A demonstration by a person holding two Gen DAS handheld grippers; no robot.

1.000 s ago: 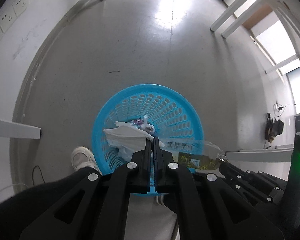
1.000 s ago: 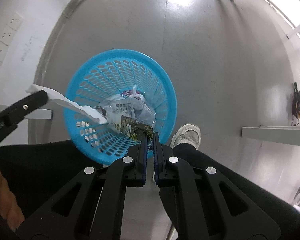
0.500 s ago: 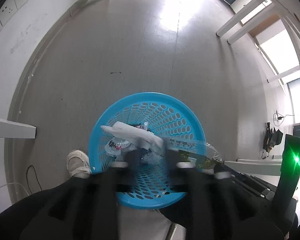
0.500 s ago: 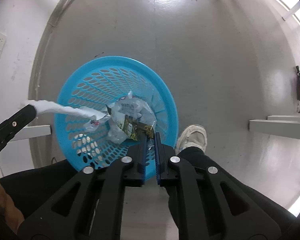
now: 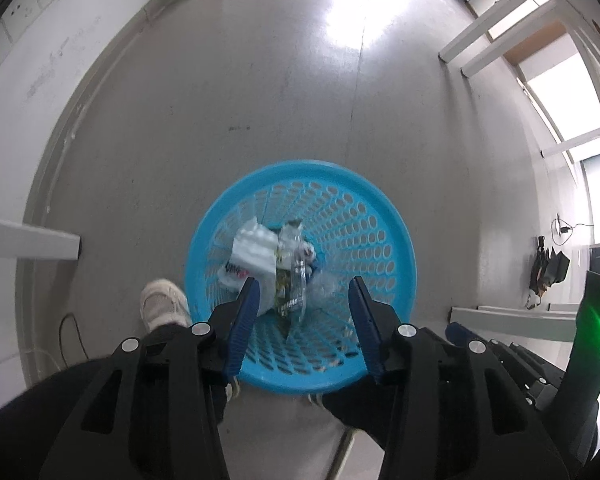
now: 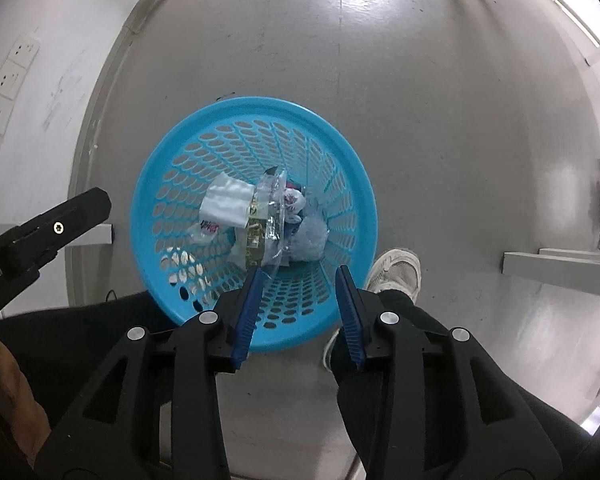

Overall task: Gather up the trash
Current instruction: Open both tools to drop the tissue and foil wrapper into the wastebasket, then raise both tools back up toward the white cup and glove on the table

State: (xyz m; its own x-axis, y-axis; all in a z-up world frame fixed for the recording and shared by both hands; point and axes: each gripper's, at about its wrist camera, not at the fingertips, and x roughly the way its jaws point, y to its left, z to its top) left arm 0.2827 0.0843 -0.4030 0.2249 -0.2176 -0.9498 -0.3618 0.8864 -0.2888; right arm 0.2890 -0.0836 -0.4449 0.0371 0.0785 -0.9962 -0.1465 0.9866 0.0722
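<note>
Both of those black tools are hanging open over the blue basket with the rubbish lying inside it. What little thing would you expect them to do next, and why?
Probably lift both away to look for more litter. The left tool and right tool are open and hold nothing, while the white paper and clear wrapper lie inside the blue basket, so nothing here seems left to drop.

My left gripper and right gripper were matte black, each with ribbed blue pads and round silver screws. White lettering marked the left gripper's side. I wore black trousers and pale, worn sneakers; bare skin showed at one forearm.
</note>
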